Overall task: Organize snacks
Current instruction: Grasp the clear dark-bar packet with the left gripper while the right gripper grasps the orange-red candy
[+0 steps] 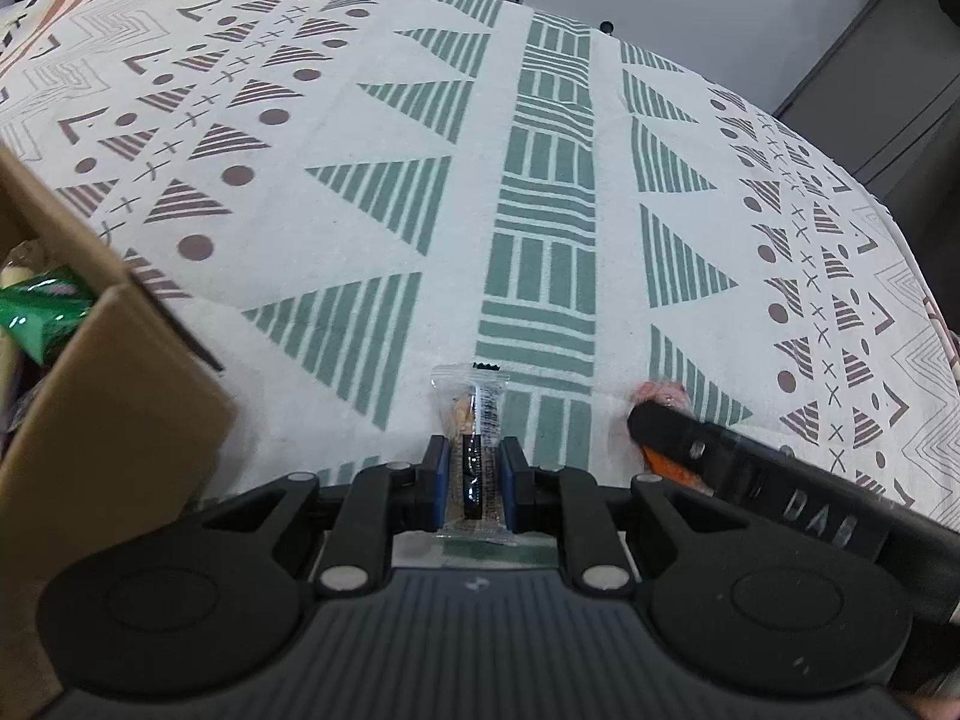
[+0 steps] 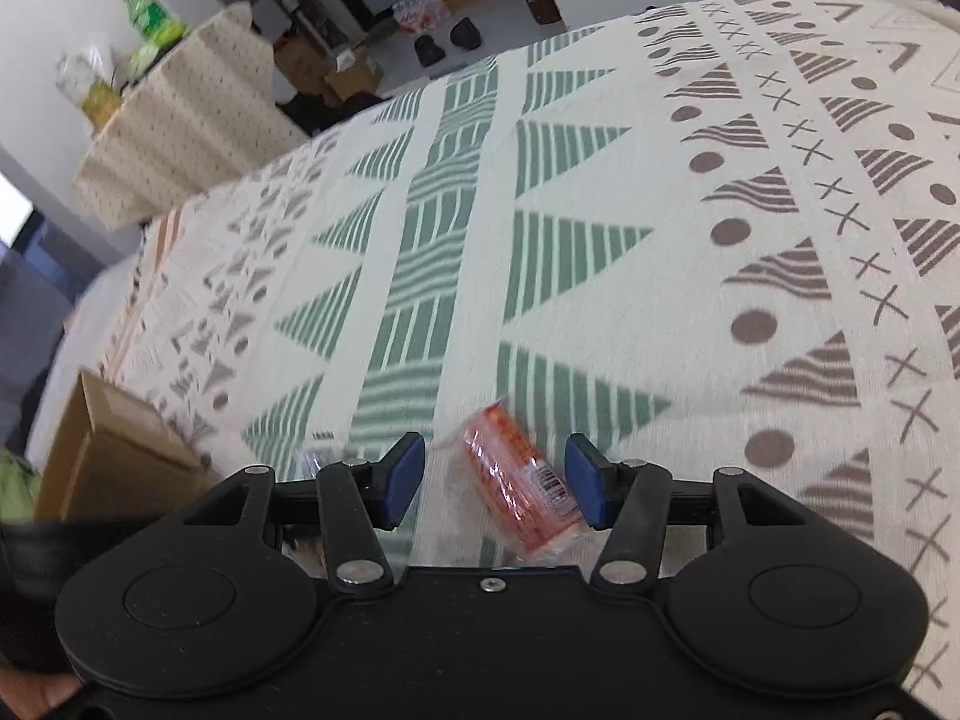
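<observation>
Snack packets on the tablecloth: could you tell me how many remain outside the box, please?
2: a clear packet in the left hand-held gripper, an orange packet between the right hand-held gripper's open fingers. Others may be hidden.

The cardboard box [image 1: 114, 384] runs off the left edge, its contents perhaps snack wrappers.

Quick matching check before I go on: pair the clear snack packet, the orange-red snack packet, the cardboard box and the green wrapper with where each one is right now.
Things:
1. clear snack packet
2. orange-red snack packet
3. cardboard box
4. green wrapper

Places:
A. inside the box
B. clamped between the left gripper pads
C. on the cloth at the far left
D. on the cloth between the open pads of the right gripper

Pairs: 1-B, 2-D, 3-C, 4-A
</observation>
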